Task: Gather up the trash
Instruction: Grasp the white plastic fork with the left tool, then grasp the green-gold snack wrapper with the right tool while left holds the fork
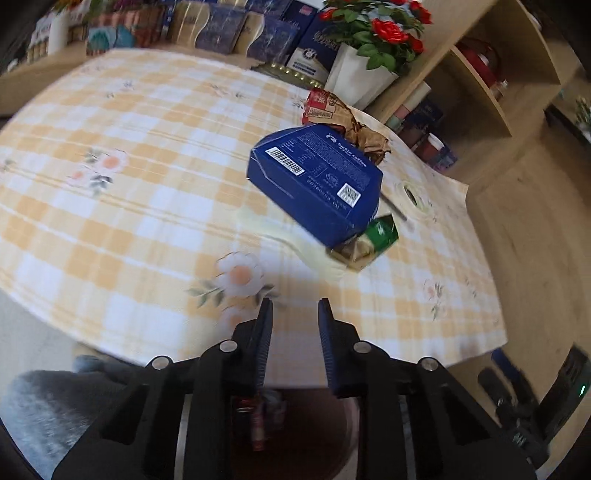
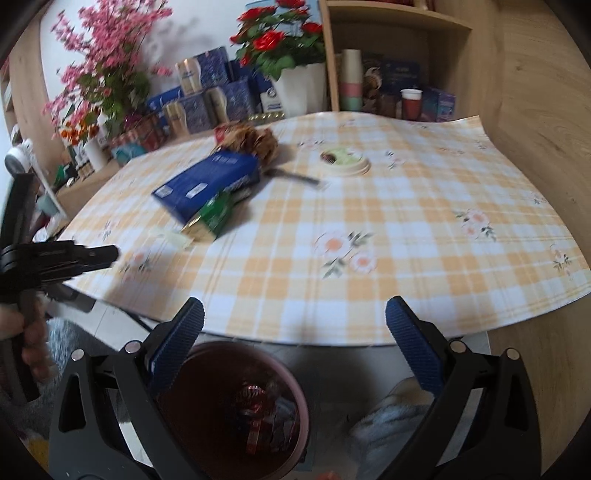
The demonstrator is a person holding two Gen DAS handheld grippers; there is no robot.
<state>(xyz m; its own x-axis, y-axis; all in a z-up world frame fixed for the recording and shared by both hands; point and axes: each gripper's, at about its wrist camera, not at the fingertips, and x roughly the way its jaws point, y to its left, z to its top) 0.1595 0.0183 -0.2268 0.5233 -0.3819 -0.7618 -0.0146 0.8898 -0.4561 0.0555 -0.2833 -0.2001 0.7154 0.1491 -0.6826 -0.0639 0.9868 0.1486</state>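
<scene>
A blue coffee box (image 1: 317,184) lies on the checked tablecloth, also in the right wrist view (image 2: 207,184). A green packet (image 1: 373,238) sticks out under it (image 2: 212,218). A crumpled brown paper bag (image 1: 347,122) lies behind it (image 2: 255,142). A cup lid (image 2: 343,160) and a dark spoon (image 2: 295,177) lie beside them. My left gripper (image 1: 295,306) is open with a narrow gap, empty, at the table's near edge. My right gripper (image 2: 295,314) is wide open and empty above a brown trash bin (image 2: 236,410) that holds wrappers.
A white pot of red roses (image 1: 362,70) and blue boxes (image 1: 229,29) stand behind the table. A wooden shelf (image 2: 388,55) with cups is at the right. The left gripper (image 2: 59,258) shows at the left of the right wrist view.
</scene>
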